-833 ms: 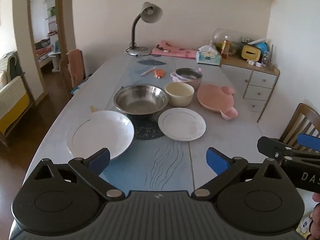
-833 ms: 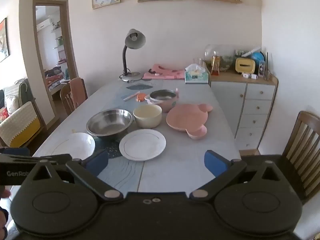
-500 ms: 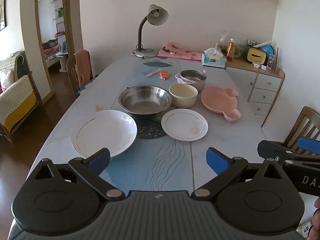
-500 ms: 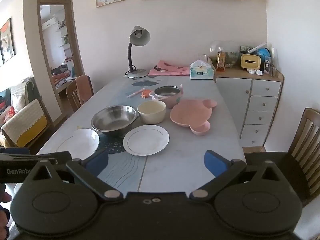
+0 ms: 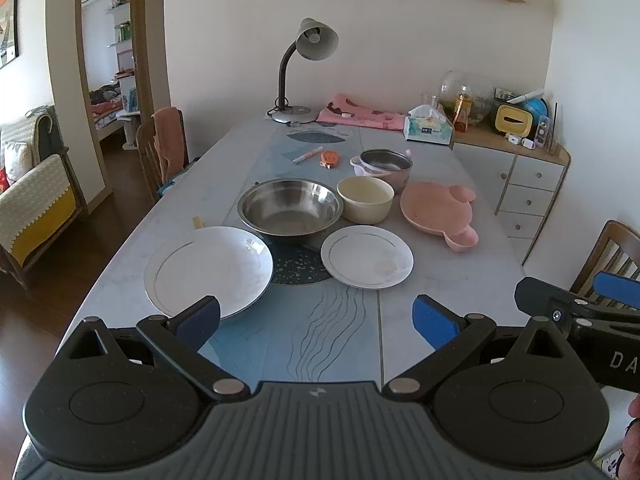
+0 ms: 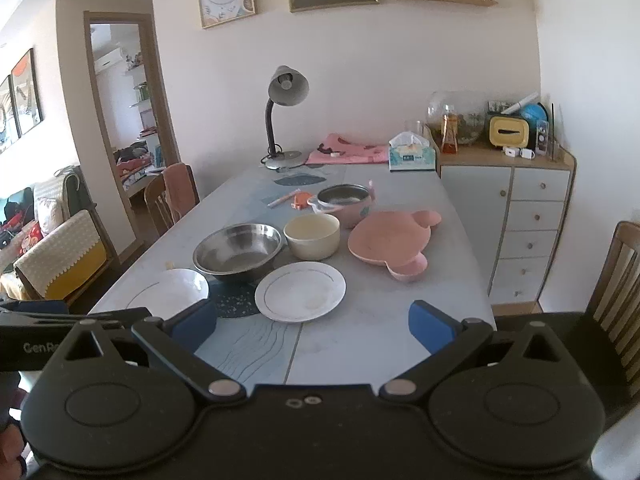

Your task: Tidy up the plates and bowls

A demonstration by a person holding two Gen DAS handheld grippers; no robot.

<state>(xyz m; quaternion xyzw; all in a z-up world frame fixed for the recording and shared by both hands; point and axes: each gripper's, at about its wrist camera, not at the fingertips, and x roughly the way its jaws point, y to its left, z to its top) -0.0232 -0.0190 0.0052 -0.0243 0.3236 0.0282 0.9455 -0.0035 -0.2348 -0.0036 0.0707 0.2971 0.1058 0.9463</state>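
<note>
While both tongs [image 5: 316, 320] gape empty, plates [image 5: 208, 270] sit untouched

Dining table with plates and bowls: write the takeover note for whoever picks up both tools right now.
Left tool: open, empty, above the near table edge.
Right tool: open, empty, alongside.
On the table: large white plate near left, small white plate beside it; steel bowl, cream bowl, pink-sided pot and pink bear-shaped dish behind.
Done: nothing stacked or grouped.
Left: all of it; the near plates look like the easiest start.
</note>
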